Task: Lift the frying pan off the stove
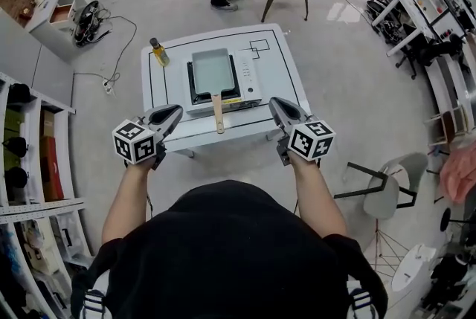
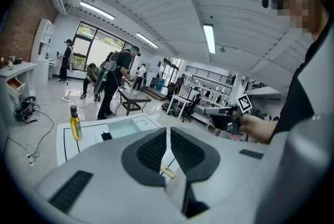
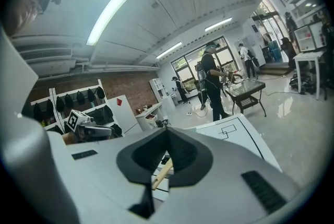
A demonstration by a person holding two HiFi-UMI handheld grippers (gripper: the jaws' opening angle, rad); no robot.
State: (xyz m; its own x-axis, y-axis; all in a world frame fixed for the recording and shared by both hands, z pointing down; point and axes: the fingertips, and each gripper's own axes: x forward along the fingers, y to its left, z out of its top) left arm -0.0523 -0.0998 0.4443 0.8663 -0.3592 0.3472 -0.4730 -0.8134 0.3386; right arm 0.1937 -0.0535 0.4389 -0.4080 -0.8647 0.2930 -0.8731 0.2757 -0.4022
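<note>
Both of mine are clenched on nothing. The left gripper (image 1: 175, 114) has its fingers (image 2: 150, 151) pressed tip to tip, and the right gripper (image 1: 274, 105) shows the same in its own view. They hover at the near edge of the desk (image 1: 286, 68), one on either side of the wooden handle (image 1: 218, 114), not touching it. The frying pan (image 1: 213, 71) — rectangular, pale inside — sits on the stove (image 1: 251, 79) mid-desk, w/ the handle sticking out toward me past the stove's front. An oil bottle (image 1: 158, 51) stands well apart at the back-left.

Step in hand, as I judge it: the approach. To do it well I'd spread one pair of fingers before closing in, then come at the handle from the side, level w/ it. I'd grip approx mid-length so the far end doesn't droop, then lift straight up — clear of the stove before going anywhere.

Writing: nothing legible. The stove's front has a small yellow label (image 1: 232, 100), too small to read. The desk has only black ruled outlines (image 1: 259, 48). The marker cubes (image 1: 134, 141) carry square b/w patterns, no text.
</note>
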